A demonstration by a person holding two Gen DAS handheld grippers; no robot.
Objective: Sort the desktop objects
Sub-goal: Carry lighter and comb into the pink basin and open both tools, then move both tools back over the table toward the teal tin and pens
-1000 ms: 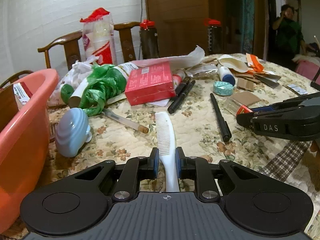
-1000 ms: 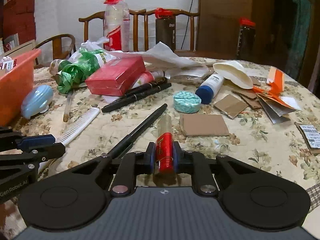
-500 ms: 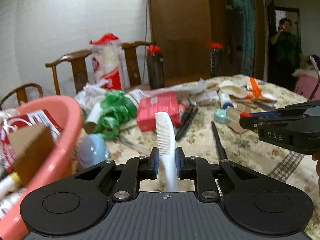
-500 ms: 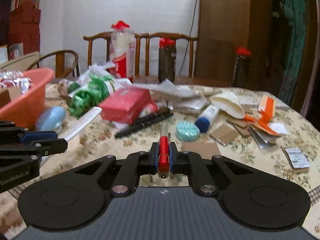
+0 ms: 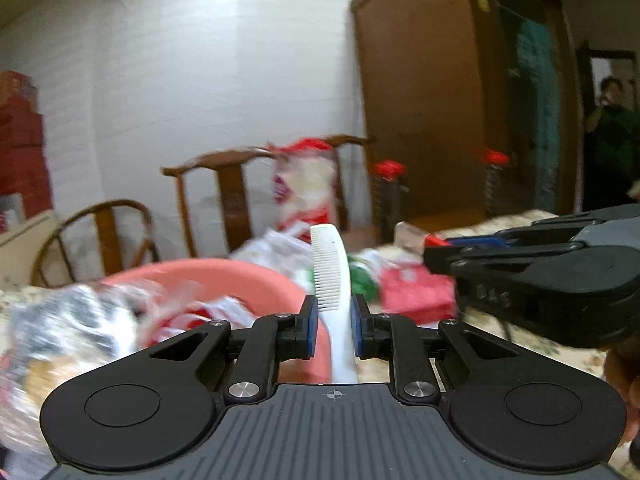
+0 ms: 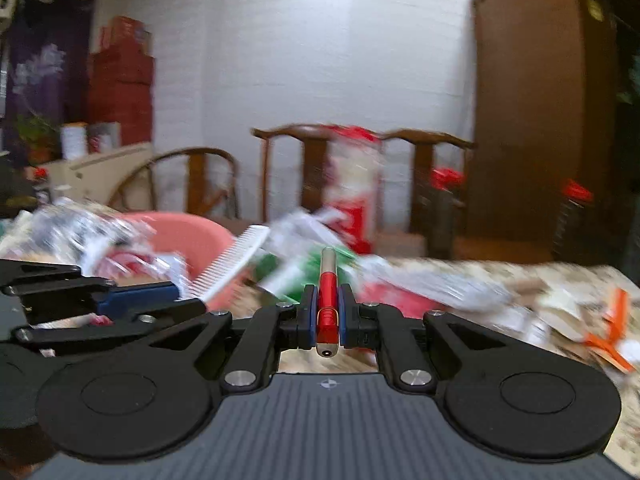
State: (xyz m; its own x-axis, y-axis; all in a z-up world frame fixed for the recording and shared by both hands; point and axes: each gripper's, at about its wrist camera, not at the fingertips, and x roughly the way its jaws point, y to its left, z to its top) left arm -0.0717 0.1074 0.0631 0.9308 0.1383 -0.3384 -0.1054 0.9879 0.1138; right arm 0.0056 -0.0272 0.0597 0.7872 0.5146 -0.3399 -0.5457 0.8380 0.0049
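since a second ago both grippers have been lifted off the bench (image 6: pixel 520 280), and the pink basin (image 5: pixel 240 276) is now seen just ahead. the white comb (image 5: pixel 332 276) is clamped upright in the left gripper (image 5: pixel 334 328), above the basin's near rim. the red pen (image 6: pixel 328 304) is pinched in the right gripper (image 6: pixel 328 316), clear of the clutter.

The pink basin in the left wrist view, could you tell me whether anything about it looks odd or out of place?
Nothing about the pink basin itself looks damaged or tipped, though the blur hides detail. It is heaped with crinkled wrappers that rise above its rim, so more items may sit precariously.
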